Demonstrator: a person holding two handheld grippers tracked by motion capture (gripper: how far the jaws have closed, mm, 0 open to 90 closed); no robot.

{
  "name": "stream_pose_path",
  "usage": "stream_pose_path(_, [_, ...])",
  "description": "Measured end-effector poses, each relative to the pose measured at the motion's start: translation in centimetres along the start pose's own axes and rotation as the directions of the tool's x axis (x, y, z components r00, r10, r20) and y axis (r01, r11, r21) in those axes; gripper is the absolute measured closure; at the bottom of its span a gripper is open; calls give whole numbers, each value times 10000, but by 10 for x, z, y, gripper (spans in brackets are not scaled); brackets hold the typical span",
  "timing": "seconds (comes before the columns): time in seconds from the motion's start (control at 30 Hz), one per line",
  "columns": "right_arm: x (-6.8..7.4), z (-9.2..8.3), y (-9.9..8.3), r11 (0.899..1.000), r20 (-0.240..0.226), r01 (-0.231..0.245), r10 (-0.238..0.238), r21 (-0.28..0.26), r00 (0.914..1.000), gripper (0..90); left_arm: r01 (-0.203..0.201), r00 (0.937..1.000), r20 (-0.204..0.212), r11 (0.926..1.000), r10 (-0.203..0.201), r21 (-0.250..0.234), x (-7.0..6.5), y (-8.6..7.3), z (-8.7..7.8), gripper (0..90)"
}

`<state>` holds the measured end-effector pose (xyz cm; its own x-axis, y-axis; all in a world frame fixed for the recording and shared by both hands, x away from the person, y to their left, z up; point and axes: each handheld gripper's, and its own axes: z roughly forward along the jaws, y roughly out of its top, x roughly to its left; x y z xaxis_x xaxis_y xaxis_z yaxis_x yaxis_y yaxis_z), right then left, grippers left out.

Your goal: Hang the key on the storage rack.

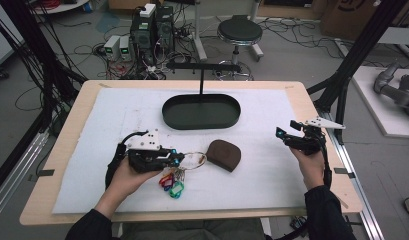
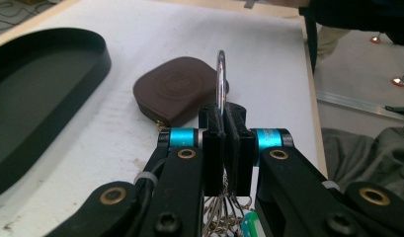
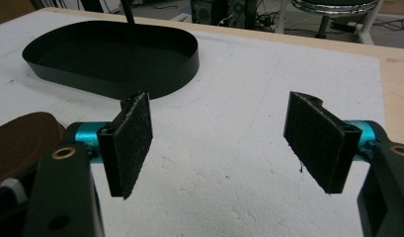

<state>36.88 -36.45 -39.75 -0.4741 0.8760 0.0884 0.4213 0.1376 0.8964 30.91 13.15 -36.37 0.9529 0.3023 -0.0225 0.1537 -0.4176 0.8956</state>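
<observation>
My left gripper is shut on a large metal key ring, which stands upright between its pads. Several coloured key tags hang below the ring, a little above the white mat. A brown leather pouch lies on the mat just right of the ring, and also in front of the jaws in the left gripper view. My right gripper hovers open at the right side of the mat, its pads wide apart with nothing between them.
A black oval tray with an upright T-shaped post stands at the back middle of the white mat. The wooden table edge runs close to the right gripper. Beyond the table are a stool and cables.
</observation>
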Motion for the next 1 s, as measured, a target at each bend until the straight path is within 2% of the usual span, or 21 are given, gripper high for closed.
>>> stream_pose_path(0.33, [0,0,0,10000,11,1,-1,22,10000,274,-271,9986,-468,9983,247,-513,9,16,-11,865])
stream_pose_path(0.5, [0,0,0,10000,24,12,-12,13,10000,274,-306,9967,-769,9966,247,-764,14,21,-16,865])
stream_pose_path(0.73, [0,0,0,10000,27,26,-26,17,10000,274,-436,9927,-1168,9926,302,-1135,23,31,-23,865])
stream_pose_path(1.0, [0,-1,0,10000,5,11,-11,11,10000,274,-486,9858,-1658,9902,264,-1312,35,40,-26,865])
